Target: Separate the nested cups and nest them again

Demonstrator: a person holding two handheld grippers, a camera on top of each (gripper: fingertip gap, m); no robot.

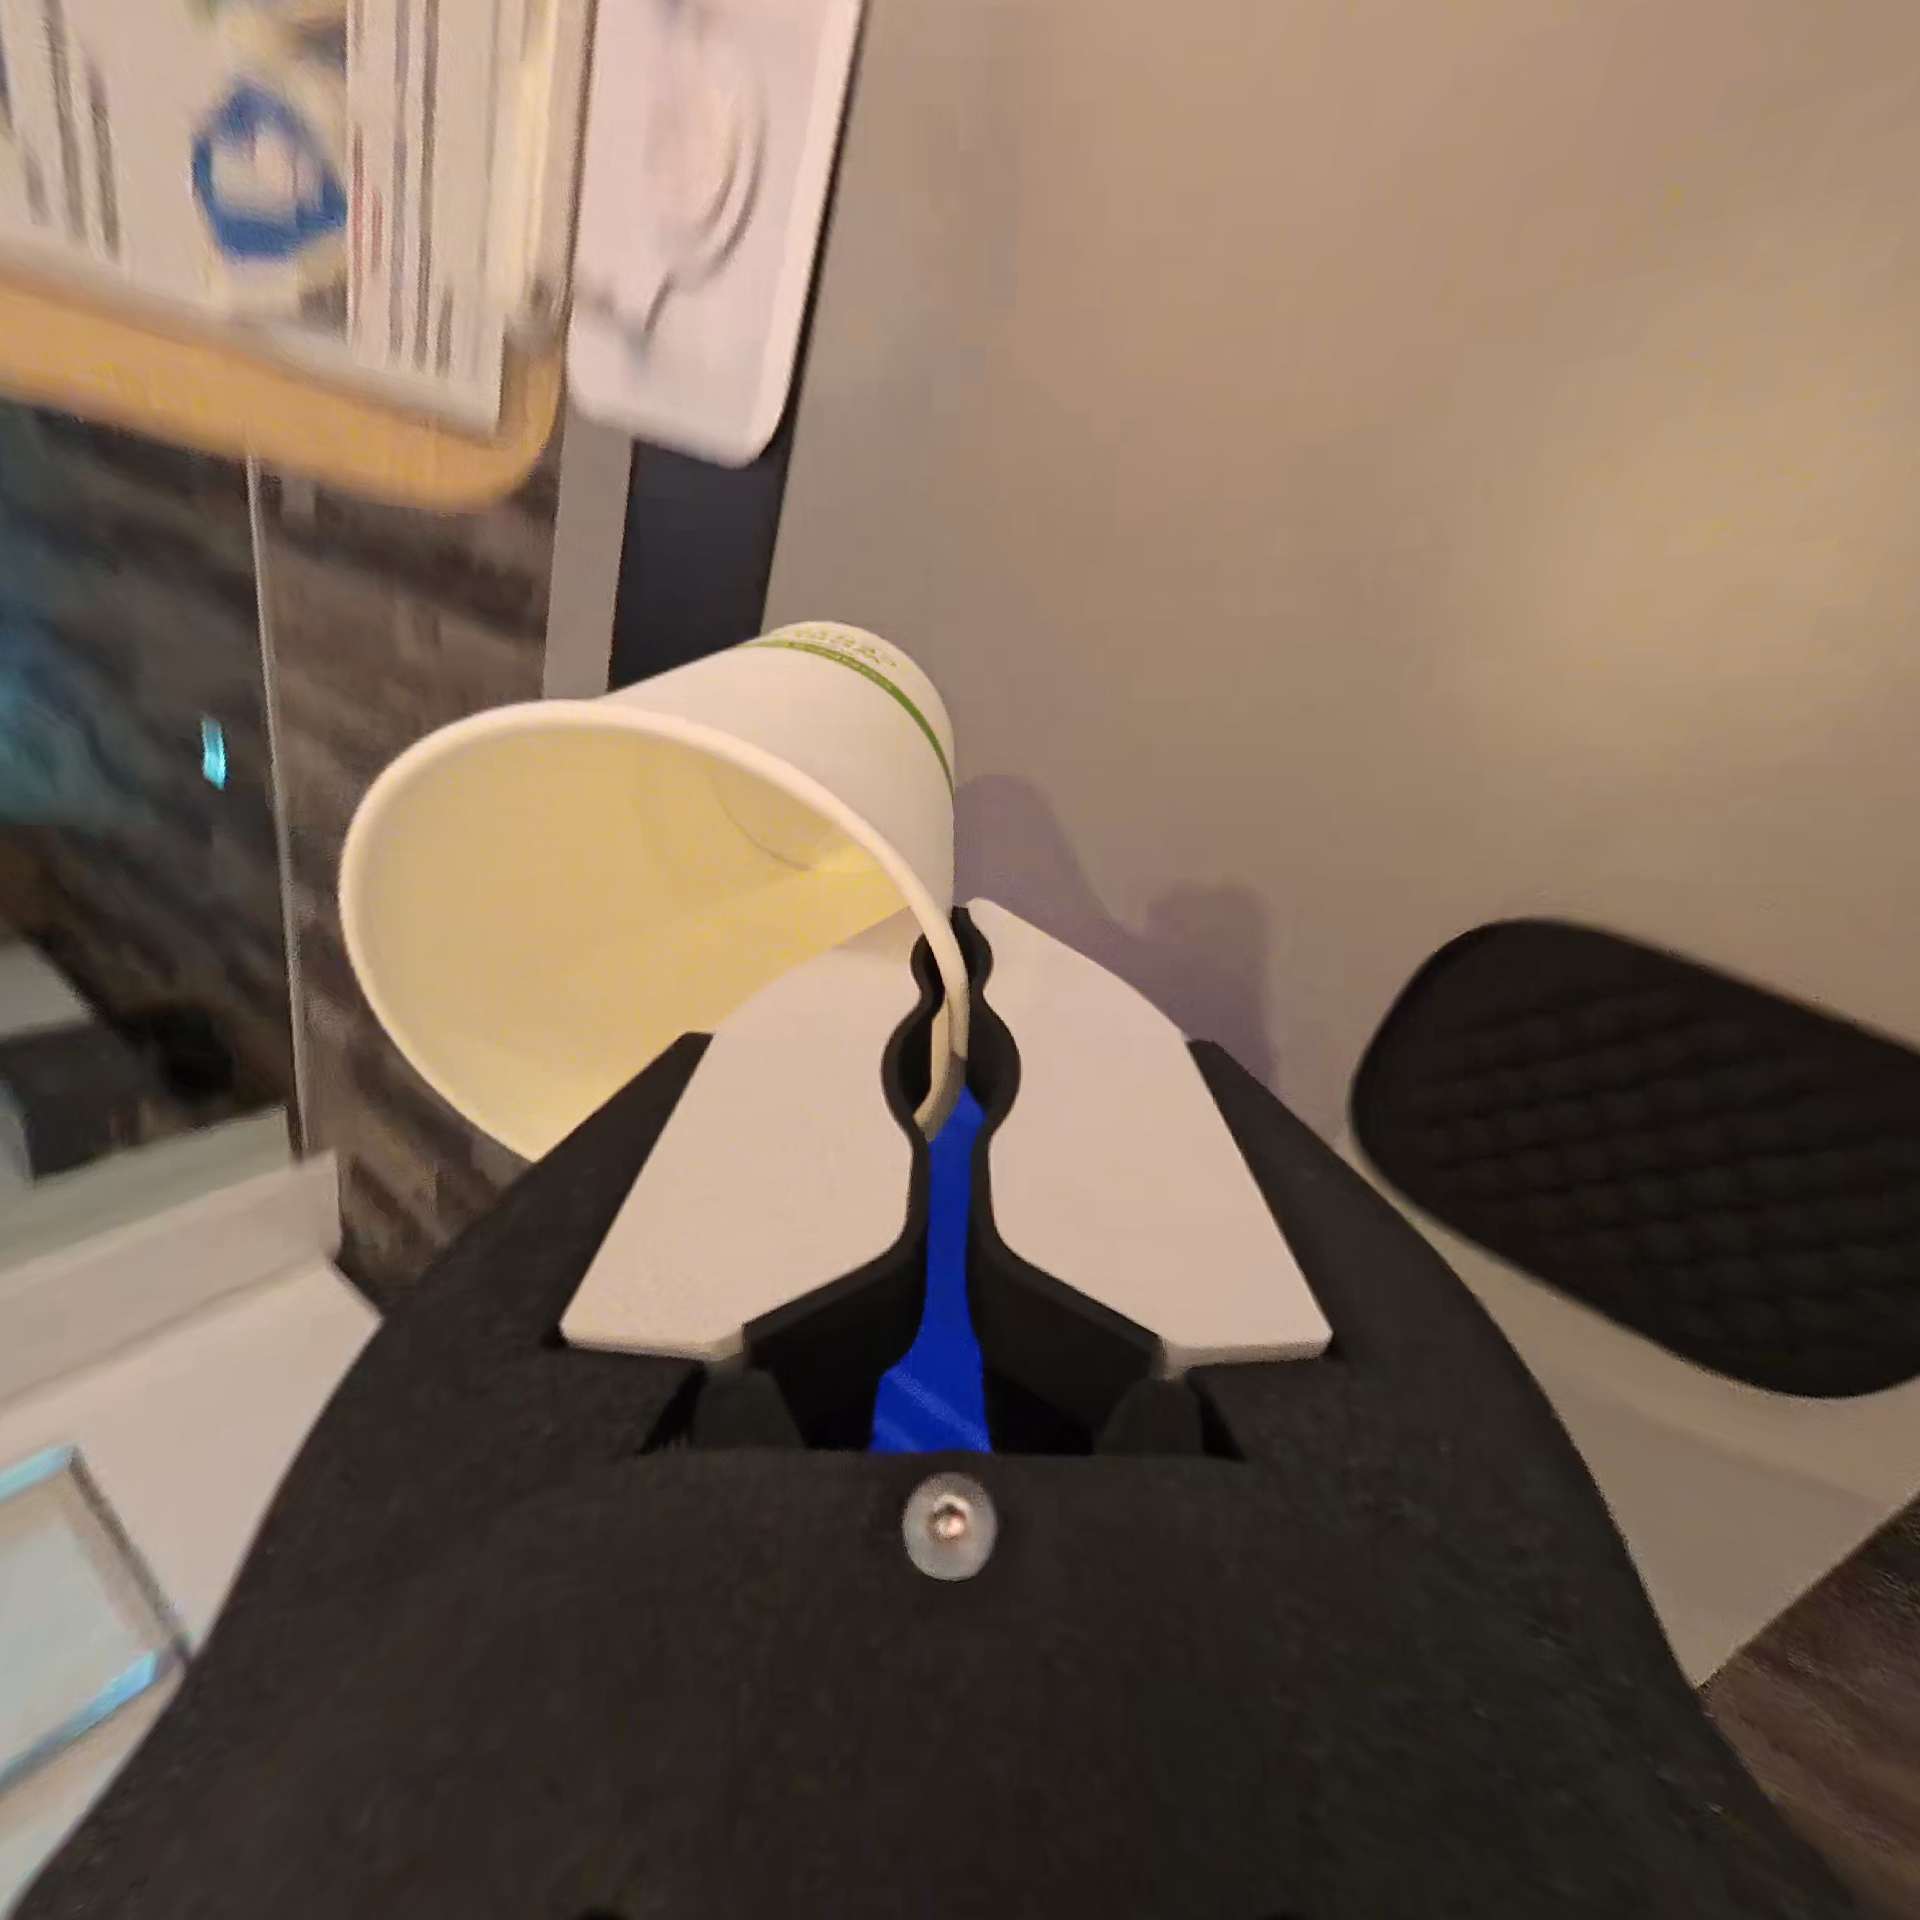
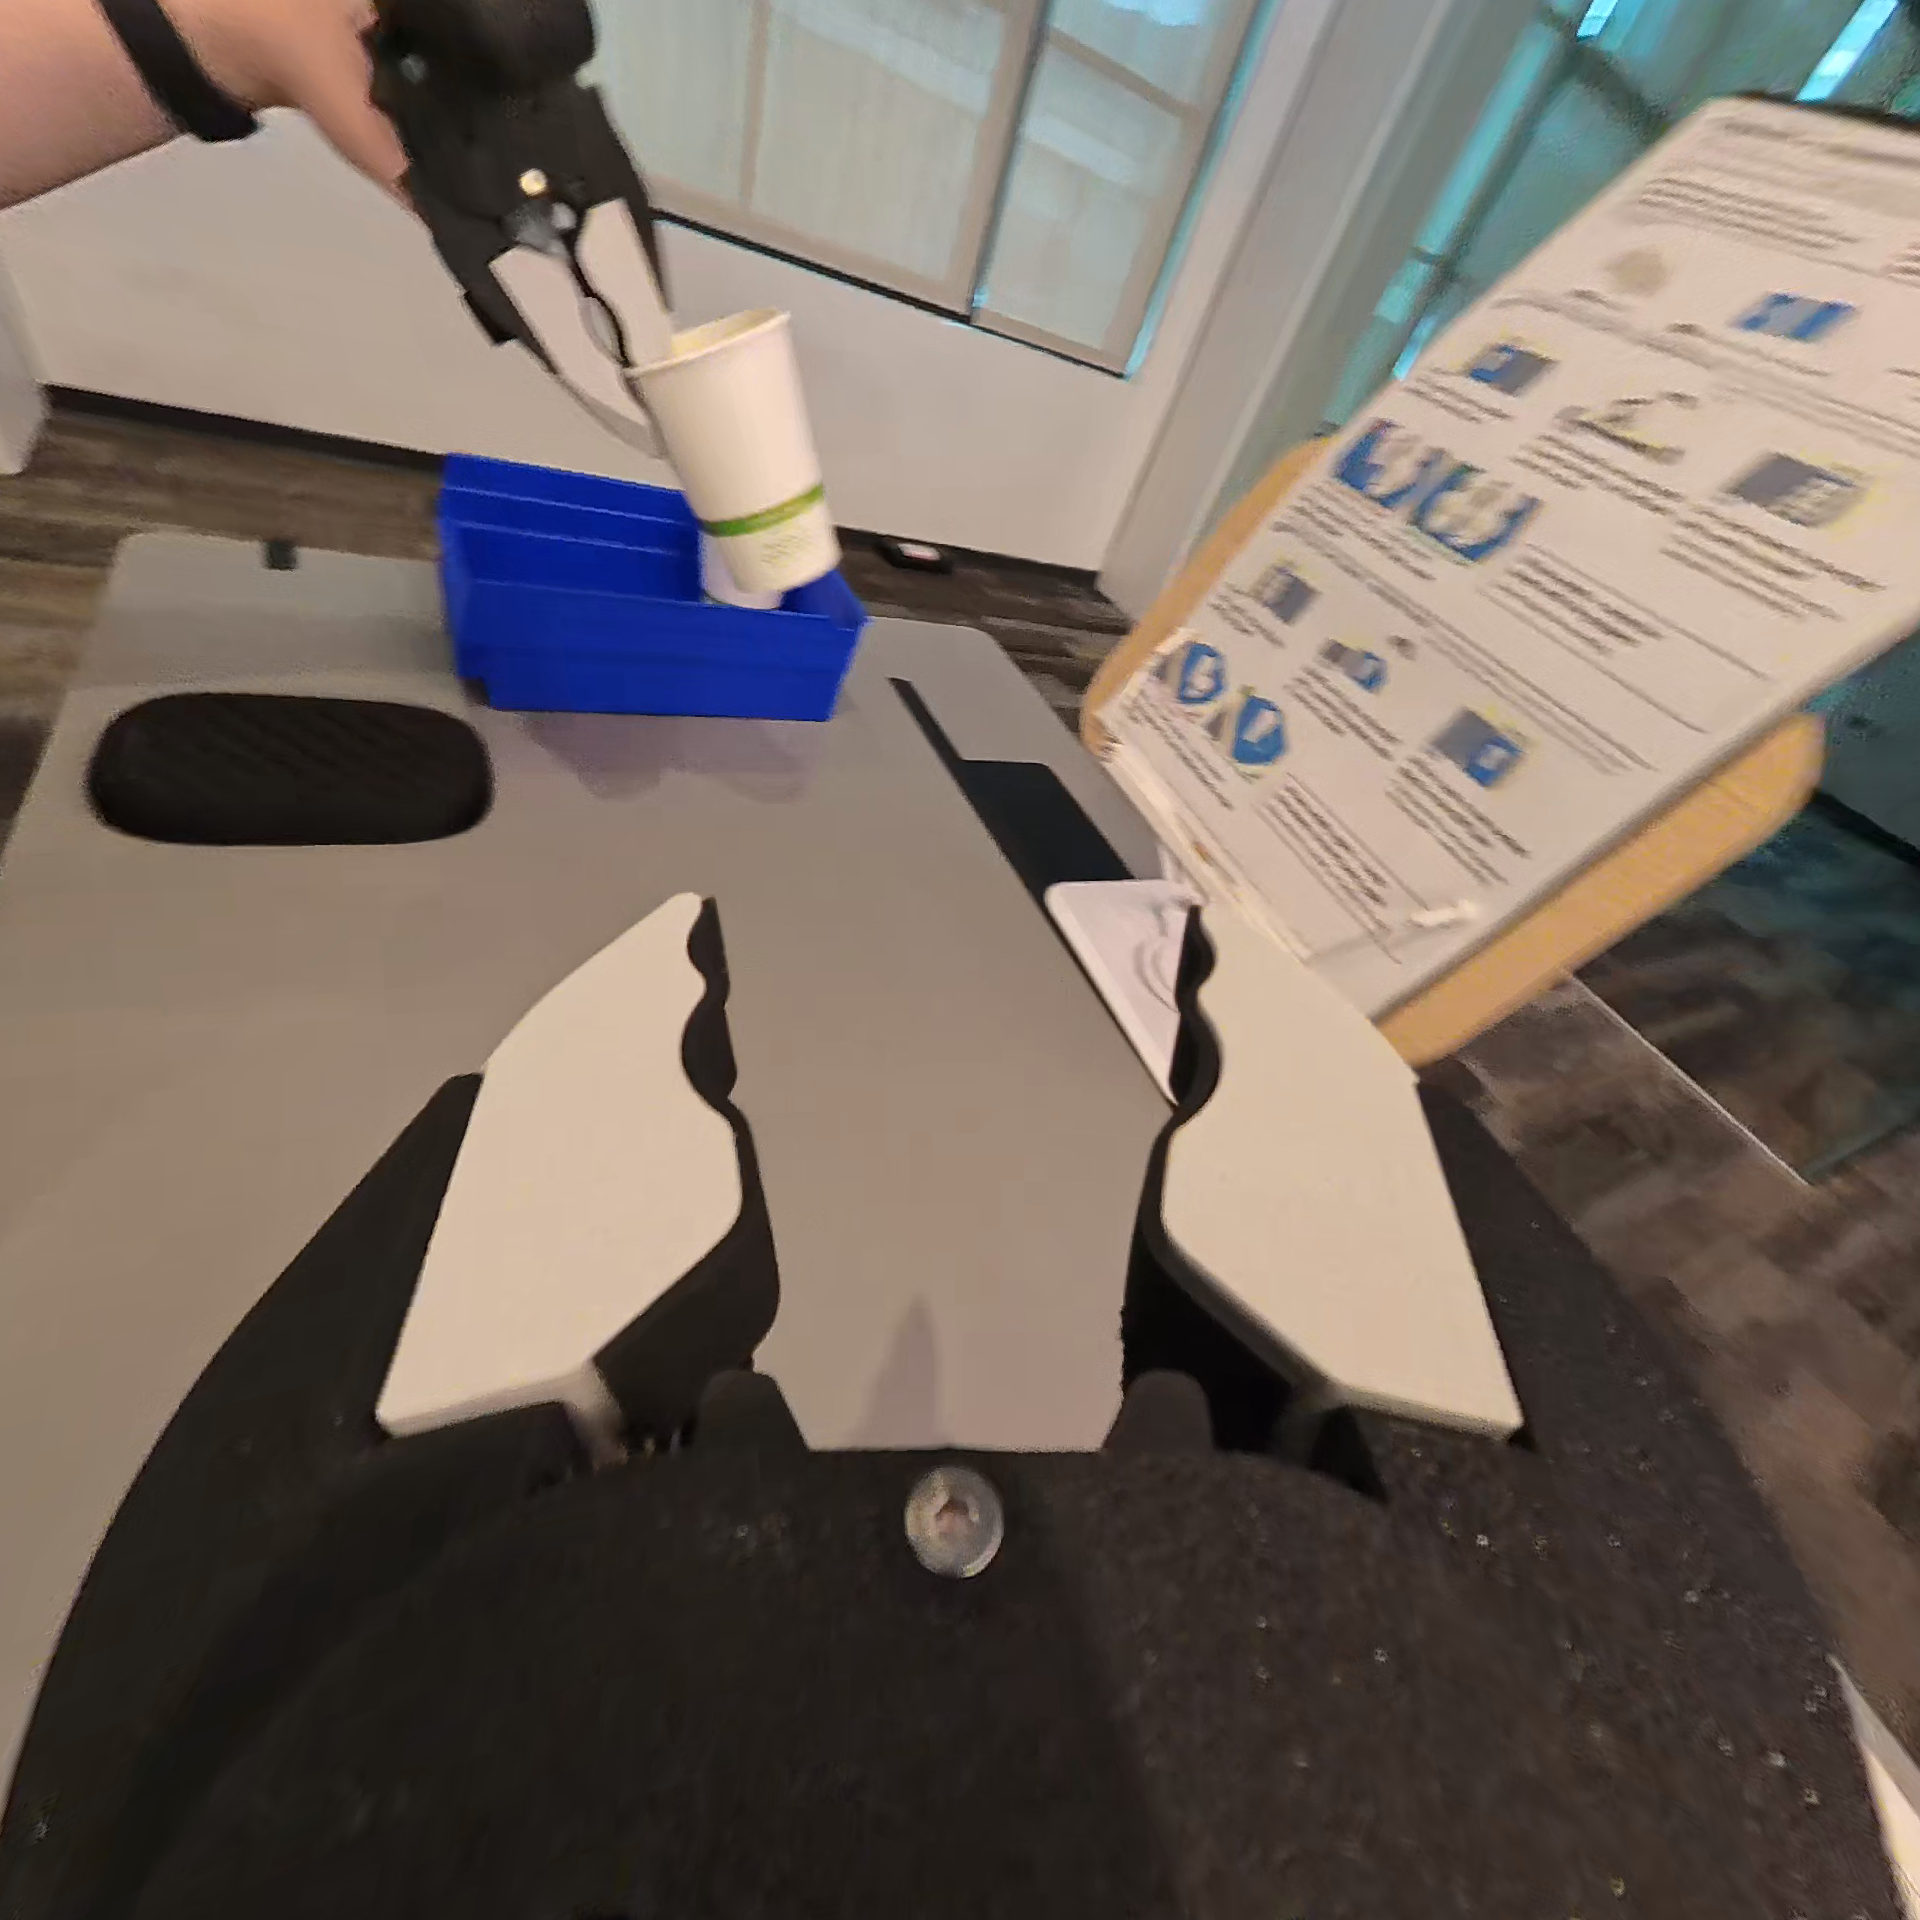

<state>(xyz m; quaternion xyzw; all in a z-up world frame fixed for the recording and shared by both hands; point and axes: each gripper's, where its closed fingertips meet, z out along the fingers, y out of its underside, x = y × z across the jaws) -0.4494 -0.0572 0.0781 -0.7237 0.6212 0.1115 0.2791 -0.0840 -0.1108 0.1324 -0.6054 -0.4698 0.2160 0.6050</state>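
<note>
The grey worktop (image 2: pixel 644 935) spreads out ahead of my right tongs (image 2: pixel 951 1039), its left edge cut off by the frame. My right tongs hang over it with the jaws spread wide and nothing between them, only bare worktop showing in the gap. To their right a tilted board of printed sheets (image 2: pixel 1507 582) leans in, badly blurred. Far ahead and a little left sits a blue bin (image 2: pixel 644 644); its inside is mostly hidden by its front wall, but a white cup (image 2: pixel 732 587) stands in it, only a sliver showing. Left of my right tongs and further off lies a black oval pad (image 2: pixel 286 769).

My left tongs (image 1: pixel 951 997) are clamped tight on the rim of a paper cup (image 1: pixel 644 883) with a green band near its base. In the left wrist view the cup tips away to the left of the fingers, its mouth facing back at me, its inside empty. From the right wrist view the left tongs hold that cup in the air just above the bin, its base over the cup inside; I cannot tell whether the two touch. My hand (image 2: pixel 312 94) holding the left tongs is cut off at the top.
</note>
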